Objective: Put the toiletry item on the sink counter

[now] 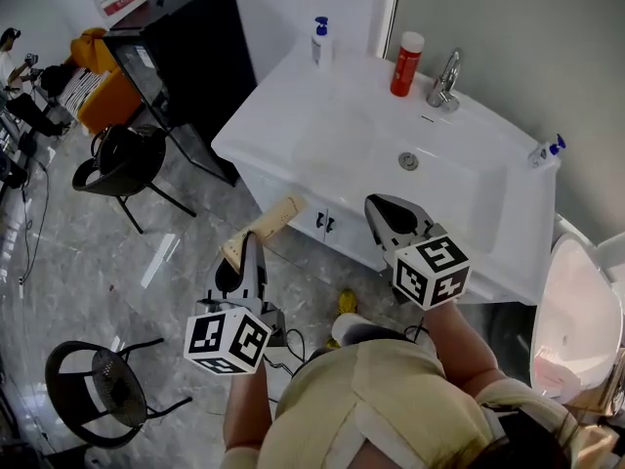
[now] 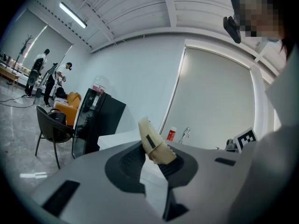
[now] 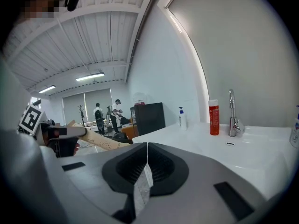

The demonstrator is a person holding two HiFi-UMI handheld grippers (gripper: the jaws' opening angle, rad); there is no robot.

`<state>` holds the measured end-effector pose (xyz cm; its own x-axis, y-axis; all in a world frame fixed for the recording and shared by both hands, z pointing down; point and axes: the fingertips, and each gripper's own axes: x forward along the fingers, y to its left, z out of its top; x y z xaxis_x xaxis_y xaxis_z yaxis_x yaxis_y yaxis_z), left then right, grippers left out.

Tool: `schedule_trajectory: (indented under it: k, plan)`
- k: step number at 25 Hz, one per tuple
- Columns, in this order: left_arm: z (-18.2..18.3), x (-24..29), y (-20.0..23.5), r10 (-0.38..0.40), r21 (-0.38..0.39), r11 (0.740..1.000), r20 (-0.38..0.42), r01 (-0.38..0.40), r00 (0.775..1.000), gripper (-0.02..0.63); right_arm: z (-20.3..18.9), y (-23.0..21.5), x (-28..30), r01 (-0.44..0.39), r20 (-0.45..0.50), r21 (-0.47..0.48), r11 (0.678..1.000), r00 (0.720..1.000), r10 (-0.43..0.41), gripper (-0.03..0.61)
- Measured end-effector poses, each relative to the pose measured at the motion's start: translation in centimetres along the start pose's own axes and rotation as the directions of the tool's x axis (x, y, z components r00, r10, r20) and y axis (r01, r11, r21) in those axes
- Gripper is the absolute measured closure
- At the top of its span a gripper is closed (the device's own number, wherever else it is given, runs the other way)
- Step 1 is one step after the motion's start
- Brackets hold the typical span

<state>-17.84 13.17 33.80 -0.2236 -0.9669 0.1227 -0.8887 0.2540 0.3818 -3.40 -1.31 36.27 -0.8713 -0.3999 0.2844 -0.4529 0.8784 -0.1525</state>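
The left gripper (image 1: 246,262) is clamped on the tube (image 1: 264,225), held in the air just short of the counter's (image 1: 283,91) front edge. The right gripper (image 1: 395,225) is closed and empty. The carry looks nearly done: next, bring the tube over bare counter near the front-left corner, lower it and release.

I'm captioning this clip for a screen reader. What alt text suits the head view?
Seen from above, the left tool holds a flat beige item before a white sink counter; the right tool is shut and empty. A red bottle stands by the tap.
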Motion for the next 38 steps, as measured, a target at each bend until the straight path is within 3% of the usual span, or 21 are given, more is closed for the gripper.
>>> schedule_trajectory:
  k: [18,38]
  plan:
    - [1.9,10.2,-1.9,-0.013,0.027,1.0,-0.018,0.014,1.0,0.528,2.6,-7.4,4.8,-0.013,-0.013,0.013,1.0,1.0,0.013,0.551]
    - [0.9,19.5,-4.2,-0.028,0.066,0.997,-0.073,0.033,0.997,0.528,1.9,-14.8,7.5,-0.002,-0.043,0.062,0.998,0.999,0.005,0.551]
